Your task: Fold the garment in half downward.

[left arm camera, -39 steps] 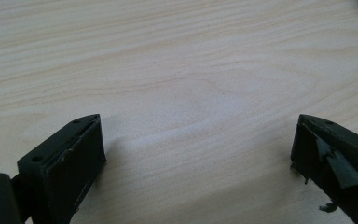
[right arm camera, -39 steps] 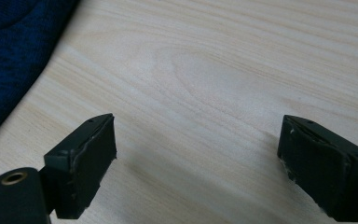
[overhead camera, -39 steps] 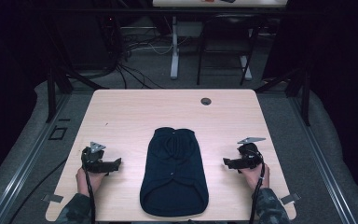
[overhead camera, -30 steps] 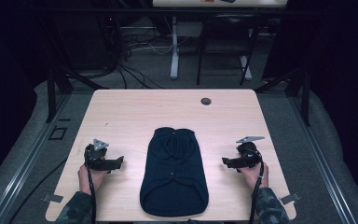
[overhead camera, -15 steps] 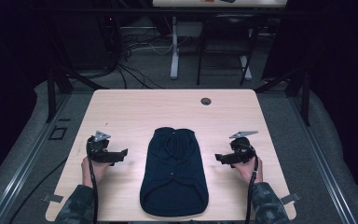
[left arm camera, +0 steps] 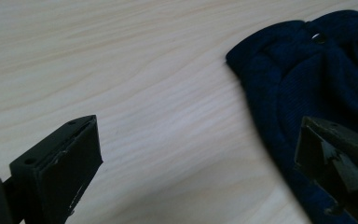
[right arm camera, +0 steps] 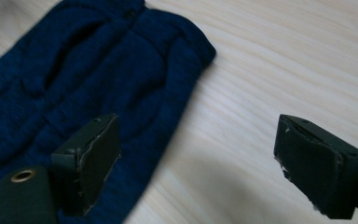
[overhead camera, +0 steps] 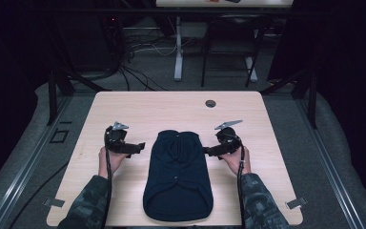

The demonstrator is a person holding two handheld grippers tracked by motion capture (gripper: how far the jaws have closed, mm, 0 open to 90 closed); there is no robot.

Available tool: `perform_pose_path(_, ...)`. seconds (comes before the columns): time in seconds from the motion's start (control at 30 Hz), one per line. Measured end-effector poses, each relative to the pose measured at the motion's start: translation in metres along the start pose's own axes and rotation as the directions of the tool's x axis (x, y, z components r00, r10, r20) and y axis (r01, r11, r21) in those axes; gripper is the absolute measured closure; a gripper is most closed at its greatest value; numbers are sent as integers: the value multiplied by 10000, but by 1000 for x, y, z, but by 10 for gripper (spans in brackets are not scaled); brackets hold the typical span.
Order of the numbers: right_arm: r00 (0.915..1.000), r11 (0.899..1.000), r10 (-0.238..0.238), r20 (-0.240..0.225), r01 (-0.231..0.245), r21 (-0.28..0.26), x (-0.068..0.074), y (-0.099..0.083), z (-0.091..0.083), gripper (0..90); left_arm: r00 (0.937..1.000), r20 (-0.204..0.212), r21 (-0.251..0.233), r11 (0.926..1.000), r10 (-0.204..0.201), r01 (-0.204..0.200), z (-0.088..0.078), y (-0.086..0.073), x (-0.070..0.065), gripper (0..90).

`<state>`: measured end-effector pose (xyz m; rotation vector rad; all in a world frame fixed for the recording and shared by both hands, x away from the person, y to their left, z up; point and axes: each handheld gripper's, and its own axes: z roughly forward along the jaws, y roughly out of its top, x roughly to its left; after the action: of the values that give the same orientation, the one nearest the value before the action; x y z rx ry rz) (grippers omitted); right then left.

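While lying flat across the near middle of the table (overhead camera: 138, 107), dark blue garment (overhead camera: 178, 174) with its near hem close to the near edge and its narrower end pointing far. Left gripper (overhead camera: 138, 145) just beside the garment's left edge, jaws spread wide and just been opening, bare wood between them, one jaw over the cloth's edge in the left gripper view (left arm camera: 193, 154). Right gripper (overhead camera: 207, 151) at the garment's right edge, jaws apart with nothing pinched, one over the cloth, the other over wood (right arm camera: 196, 163). Wide open wood on the far half, broken only by a small round hole (overhead camera: 210, 103). Bare strips along the left and right edges.
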<state>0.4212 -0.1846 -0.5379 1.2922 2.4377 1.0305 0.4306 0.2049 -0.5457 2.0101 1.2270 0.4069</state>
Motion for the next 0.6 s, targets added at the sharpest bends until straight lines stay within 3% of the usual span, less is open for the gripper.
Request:
perform_pose_path(0.2,9993,10000,35,-377,-35,-8,6,21,17,163,9995,244,413,9990,175,-185,23,16,-11,13)
perform_pose_path(0.37,9995,9999,8,-312,-5,127,6,33,30,196,9988,497,647,9979,-14,-18,41,26,-21,31)
perform_pose_path(0.6,9997,9989,174,-196,-166,429,3,44,49,252,9978,638,988,9949,153,-216,60,37,-35,89)
